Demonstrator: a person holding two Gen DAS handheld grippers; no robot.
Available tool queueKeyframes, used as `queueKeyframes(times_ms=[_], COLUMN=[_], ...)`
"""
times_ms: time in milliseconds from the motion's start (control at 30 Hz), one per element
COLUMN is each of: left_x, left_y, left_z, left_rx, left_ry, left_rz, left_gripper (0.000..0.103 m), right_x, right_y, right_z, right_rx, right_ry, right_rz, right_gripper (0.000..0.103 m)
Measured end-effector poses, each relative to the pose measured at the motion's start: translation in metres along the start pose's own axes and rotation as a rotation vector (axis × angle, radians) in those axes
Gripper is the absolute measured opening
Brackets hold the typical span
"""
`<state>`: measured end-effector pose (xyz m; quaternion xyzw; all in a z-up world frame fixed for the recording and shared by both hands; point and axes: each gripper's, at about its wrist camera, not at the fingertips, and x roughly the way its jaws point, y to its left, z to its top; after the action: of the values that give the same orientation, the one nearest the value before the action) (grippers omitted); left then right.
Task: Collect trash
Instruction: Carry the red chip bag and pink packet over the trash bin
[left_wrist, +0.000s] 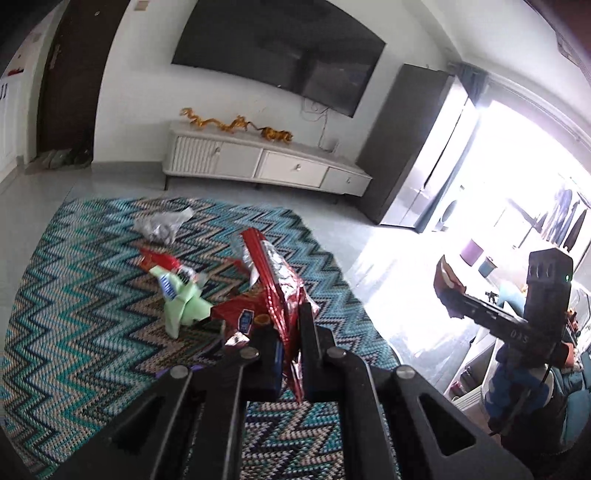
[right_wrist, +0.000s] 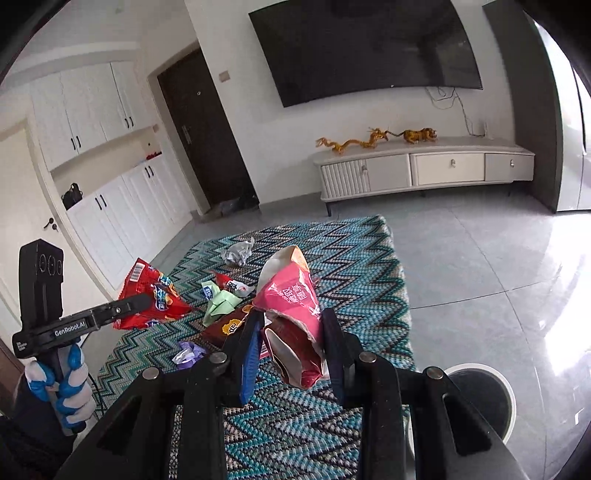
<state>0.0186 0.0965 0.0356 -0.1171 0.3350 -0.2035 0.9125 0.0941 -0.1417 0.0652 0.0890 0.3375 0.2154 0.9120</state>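
- The left gripper (left_wrist: 290, 332) squeezes a shiny red snack bag (left_wrist: 275, 280).
- The right gripper (right_wrist: 291, 332) squeezes a crumpled pink paper bag (right_wrist: 295, 299).
- Green wrapper (right_wrist: 219, 304) and grey foil (right_wrist: 236, 253) wait on the zigzag rug (right_wrist: 354, 258).

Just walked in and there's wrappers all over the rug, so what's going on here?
A person is collecting trash with a handheld gripper in each hand. The left gripper is shut on a shiny red foil snack bag; the right gripper grips a torn pink paper packet. A crumpled green wrapper and clear plastic scrap lie on the blue zigzag rug. A white-rimmed bin stands nearby.
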Motion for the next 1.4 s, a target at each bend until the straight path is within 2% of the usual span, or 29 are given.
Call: queueKeyframes(times_ms=[333,600,833,1067,1267,1333,1400], left_x=[-0.005,0.03,0.096,0.182,0.251,0.269,0.282], left_y=[-0.059,-0.114,-0.171,-0.22,-0.232,-0.234,-0.236], left_z=[0.044,0.063,0.053,0.029,0.004,-0.001,-0.004], left_rx=[0.134,0.214,0.27,0.301,0.281,0.253,0.229], left_ry=[-0.041,0.002,0.116,0.272,0.388,0.428,0.454], left_rz=[-0.064,-0.136,-0.223,-0.28,-0.272,-0.291,-0.3], left_gripper=[0.007,0.006,0.006,0.007,0.008,0.008,0.011], right_x=[-0.046,-0.06,-0.066,-0.05,-0.026,-0.02,-0.016], right_y=[-0.026,-0.059,-0.114,-0.18,-0.219,-0.229,-0.238], right_z=[-0.021,-0.042,-0.058,-0.081,-0.095,-0.1,-0.104], right_rx=[0.07,0.157,0.267,0.387,0.43,0.443,0.457], right_ry=[-0.042,-0.043,-0.035,0.025,0.082,0.096,0.108], right_rz=[-0.052,-0.104,-0.186,-0.262,-0.301,-0.317,-0.337], right_gripper=[0.03,0.03,0.03,0.031,0.033,0.034,0.044])
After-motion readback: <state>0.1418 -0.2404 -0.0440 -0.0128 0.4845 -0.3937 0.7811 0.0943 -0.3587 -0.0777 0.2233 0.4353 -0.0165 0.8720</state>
